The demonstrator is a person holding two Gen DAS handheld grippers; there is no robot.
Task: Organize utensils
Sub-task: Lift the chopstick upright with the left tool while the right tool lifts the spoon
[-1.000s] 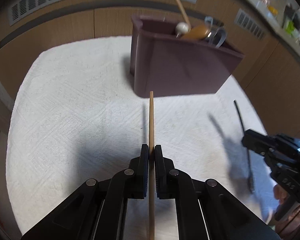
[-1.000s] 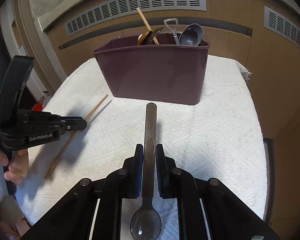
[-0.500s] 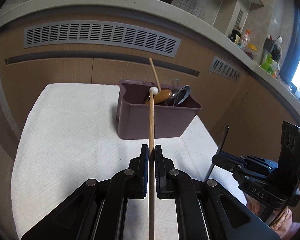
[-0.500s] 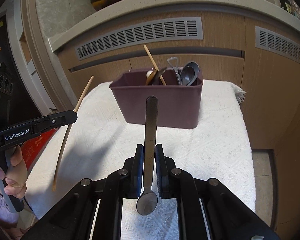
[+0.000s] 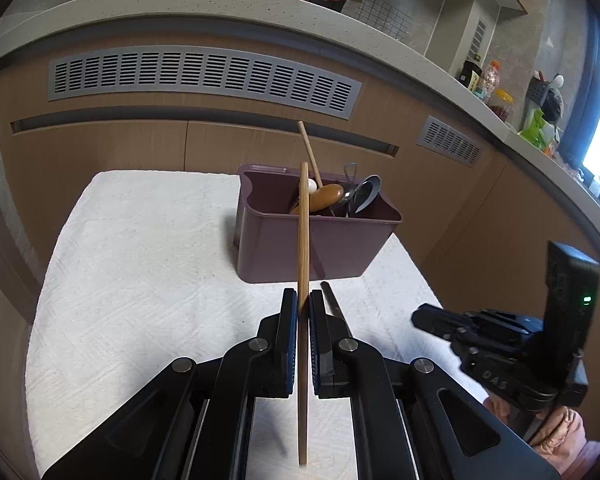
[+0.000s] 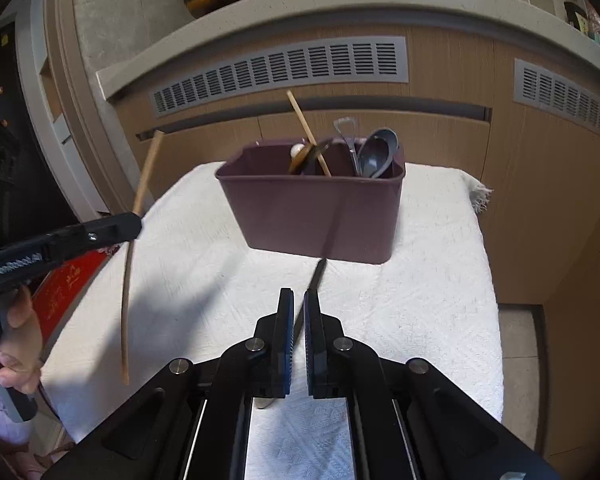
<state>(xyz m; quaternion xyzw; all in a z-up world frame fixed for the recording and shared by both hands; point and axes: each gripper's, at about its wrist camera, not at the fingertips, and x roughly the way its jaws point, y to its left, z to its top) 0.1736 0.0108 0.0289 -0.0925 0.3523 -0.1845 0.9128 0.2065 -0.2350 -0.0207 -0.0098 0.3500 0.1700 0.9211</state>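
Wooden chopstick (image 5: 303, 264) stands clamped between the left gripper (image 5: 303, 304) jaws, pointing to 12 o'clock; the right gripper (image 6: 296, 304) jaws nearly closed around a tilted dark metal spoon (image 6: 314, 280), pointing to 1 o'clock.

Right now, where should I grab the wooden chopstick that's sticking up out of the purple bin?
Take the bare upper end of the leaning chopstick, above the rim of the purple bin. Come from above, with the tool closing across the shaft. It stands clear there, while its lower part sits among the spoons.

white textured cloth (image 5: 148, 280) over table, maroon utensil bin (image 5: 300, 248) on it
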